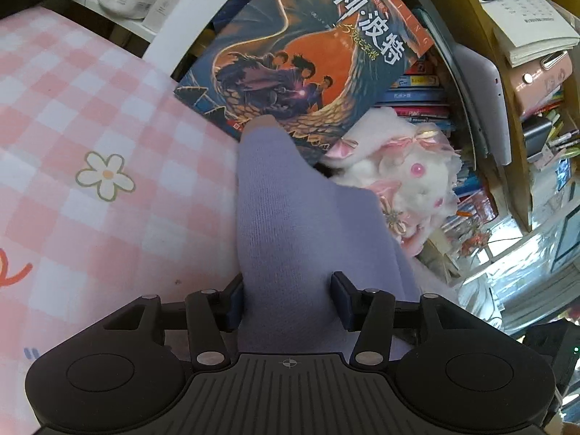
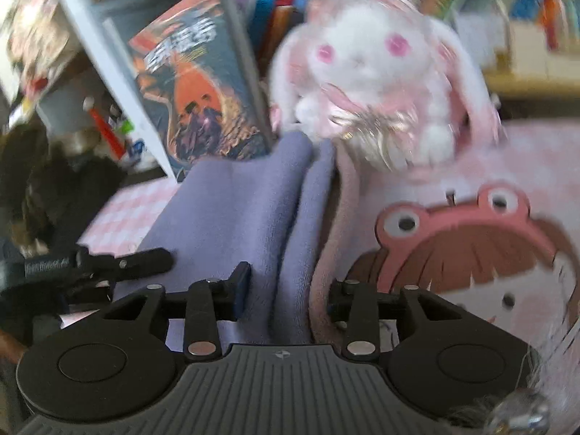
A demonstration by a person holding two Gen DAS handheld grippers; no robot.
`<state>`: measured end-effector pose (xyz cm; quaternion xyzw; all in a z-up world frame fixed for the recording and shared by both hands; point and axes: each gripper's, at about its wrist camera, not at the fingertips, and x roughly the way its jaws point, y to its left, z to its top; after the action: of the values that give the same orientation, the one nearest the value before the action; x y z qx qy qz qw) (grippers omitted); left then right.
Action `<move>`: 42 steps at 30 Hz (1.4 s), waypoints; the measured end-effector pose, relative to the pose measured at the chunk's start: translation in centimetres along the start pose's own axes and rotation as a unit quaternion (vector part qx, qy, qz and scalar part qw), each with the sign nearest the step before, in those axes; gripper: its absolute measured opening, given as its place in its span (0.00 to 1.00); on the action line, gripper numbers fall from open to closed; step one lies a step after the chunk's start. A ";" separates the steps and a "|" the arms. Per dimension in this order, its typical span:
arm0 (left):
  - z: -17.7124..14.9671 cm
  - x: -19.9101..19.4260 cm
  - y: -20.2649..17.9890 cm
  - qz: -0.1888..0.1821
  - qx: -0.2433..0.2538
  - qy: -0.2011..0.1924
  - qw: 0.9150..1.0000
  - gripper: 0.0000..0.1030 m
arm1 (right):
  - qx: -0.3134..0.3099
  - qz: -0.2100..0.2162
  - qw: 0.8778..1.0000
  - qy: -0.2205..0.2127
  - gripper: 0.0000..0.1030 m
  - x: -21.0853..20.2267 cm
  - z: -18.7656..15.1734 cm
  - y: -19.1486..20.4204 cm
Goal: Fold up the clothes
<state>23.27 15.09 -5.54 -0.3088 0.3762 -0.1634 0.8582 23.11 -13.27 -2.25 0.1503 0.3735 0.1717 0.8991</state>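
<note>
A lilac knit garment (image 1: 290, 224) lies over the pink checked bed sheet (image 1: 90, 137). My left gripper (image 1: 288, 297) has the garment's fabric bunched between its two fingers, which press on its sides. In the right wrist view the same lilac garment (image 2: 232, 217) shows in folds, with a pink lining edge beside it. My right gripper (image 2: 290, 290) has a thick fold of it between its fingers. The view is blurred by motion. Part of the left gripper (image 2: 108, 261) shows at the left.
A Harry Potter book (image 1: 308, 58) leans against a white frame just beyond the garment. A white plush rabbit (image 1: 409, 177) with pink bows sits beside it. Shelves of books stand behind. A cartoon frog-hat print (image 2: 471, 246) covers the fabric at the right.
</note>
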 end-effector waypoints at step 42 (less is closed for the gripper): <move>-11.6 -10.1 -10.1 0.247 0.244 -0.041 0.937 0.99 | -0.072 -0.192 0.978 -0.041 1.00 -12.4 -9.6 6.9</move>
<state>7.39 7.88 0.48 0.0057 0.3540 -0.0205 0.9350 6.59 -10.93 1.75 0.0175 0.3445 0.0155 0.9385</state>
